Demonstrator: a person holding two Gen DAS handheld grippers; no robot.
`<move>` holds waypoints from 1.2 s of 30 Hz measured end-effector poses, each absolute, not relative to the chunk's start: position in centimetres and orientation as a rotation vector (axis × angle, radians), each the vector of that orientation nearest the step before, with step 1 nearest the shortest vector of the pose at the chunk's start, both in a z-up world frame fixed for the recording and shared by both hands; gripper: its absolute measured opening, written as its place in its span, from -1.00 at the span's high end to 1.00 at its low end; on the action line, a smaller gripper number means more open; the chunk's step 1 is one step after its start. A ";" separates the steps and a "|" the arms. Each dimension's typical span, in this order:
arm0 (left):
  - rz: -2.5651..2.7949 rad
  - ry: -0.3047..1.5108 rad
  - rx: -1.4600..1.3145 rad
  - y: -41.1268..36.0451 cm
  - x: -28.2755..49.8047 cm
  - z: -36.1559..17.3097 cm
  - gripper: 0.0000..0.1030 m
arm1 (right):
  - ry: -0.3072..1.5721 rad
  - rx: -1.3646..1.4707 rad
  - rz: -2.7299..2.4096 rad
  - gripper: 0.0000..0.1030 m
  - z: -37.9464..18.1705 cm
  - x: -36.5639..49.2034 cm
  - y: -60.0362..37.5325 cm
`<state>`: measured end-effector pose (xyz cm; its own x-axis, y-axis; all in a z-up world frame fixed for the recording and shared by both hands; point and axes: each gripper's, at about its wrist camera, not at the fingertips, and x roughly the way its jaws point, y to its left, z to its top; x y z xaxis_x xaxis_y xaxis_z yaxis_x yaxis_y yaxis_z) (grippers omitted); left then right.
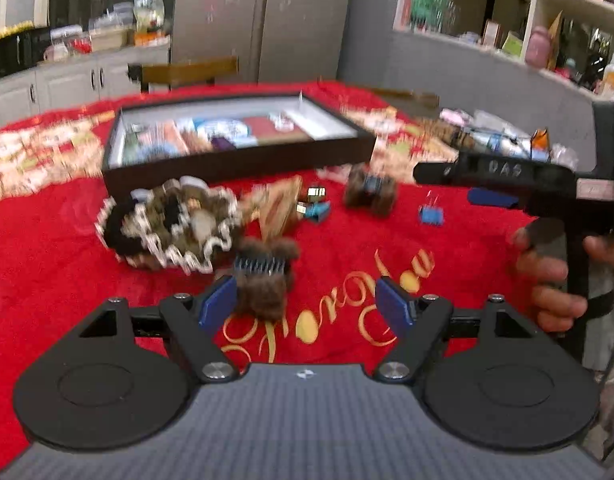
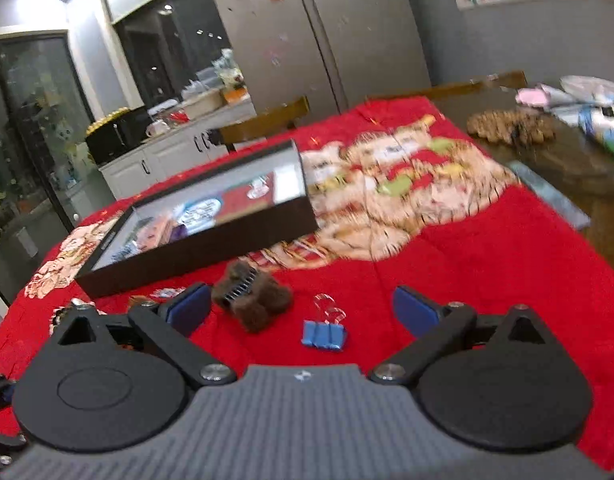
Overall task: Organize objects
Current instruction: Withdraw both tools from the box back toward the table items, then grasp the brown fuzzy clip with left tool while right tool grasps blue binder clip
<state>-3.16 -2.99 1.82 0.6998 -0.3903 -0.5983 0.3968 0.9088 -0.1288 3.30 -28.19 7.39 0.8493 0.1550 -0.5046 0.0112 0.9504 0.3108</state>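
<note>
Both grippers angled down over a table draped in a red blanket (image 1: 447,264). The left gripper (image 1: 309,304) had its blue fingers (image 1: 217,300) spread wide and empty, a furry brown hair clip (image 1: 265,276) lying just ahead of the left one. The right gripper (image 2: 303,312) (held by a hand (image 1: 547,276) on its grip) was likewise splayed, holding nothing, above blue binder clips (image 2: 323,336). A dark shallow box (image 1: 235,160) lay behind.

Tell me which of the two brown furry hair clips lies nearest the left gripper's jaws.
The brown furry clip right in front of the left gripper, by its left jaw. The other furry clip lies farther back, near the black tray.
</note>
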 end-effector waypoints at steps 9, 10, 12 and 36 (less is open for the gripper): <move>-0.336 0.717 0.011 -3.2 1.2 0.1 -0.56 | 0.641 0.271 0.089 -0.88 6.0 3.8 -27.3; -0.327 0.709 0.021 -3.3 1.5 0.1 -0.56 | 0.639 0.254 0.095 -0.84 6.0 3.7 -27.0; -0.317 0.700 0.034 -3.6 2.2 0.1 -0.56 | 0.633 0.216 0.101 -0.77 6.0 3.6 -26.2; -0.377 0.628 0.084 -4.1 1.2 -0.4 0.12 | 0.611 0.153 -0.042 0.44 5.6 3.8 -25.9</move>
